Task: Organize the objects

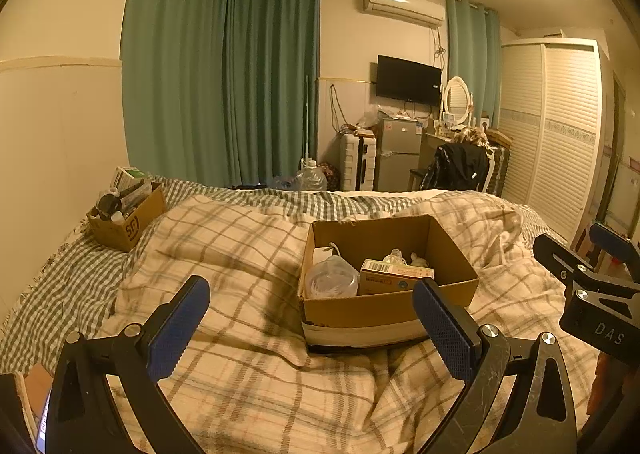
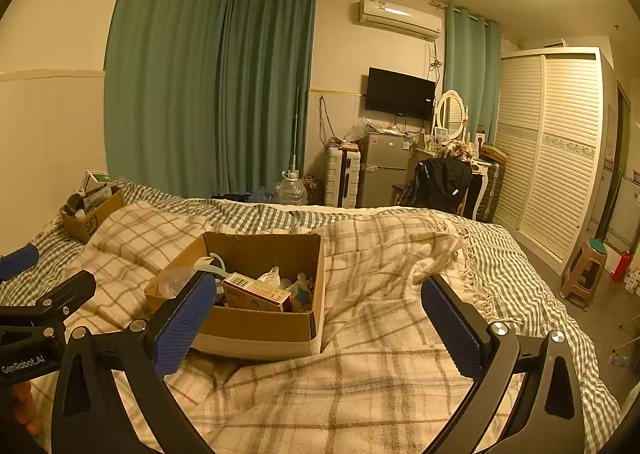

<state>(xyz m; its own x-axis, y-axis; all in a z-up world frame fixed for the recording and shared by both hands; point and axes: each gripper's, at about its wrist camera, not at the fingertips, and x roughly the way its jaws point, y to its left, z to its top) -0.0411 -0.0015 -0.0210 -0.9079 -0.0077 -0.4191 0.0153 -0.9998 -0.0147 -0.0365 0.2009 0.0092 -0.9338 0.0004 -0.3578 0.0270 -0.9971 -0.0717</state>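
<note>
Left gripper (image 1: pixel 312 330) and right gripper (image 2: pixel 318 328), both wide and empty, face the box (image 1: pixel 384 304) at frame centre; its light, stiff cardboard walls likely suit gripping.

Both wrist cameras are sitting low over the bed (image 1: pixel 248 394), facing along it toward the far wall's TV (image 1: pixel 408 80). The left one is looking from left of the open box (image 1: pixel 384 306), close; the right from its right, both sharing box (image 2: pixel 256 330) and room.

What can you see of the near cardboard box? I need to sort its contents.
The cardboard box is brown, open-topped and rectangular, with a pale band along its base. It sits level on the plaid blanket, nothing gripping it. Inside lie an orange carton, a clear plastic bag and small pale items.
</note>
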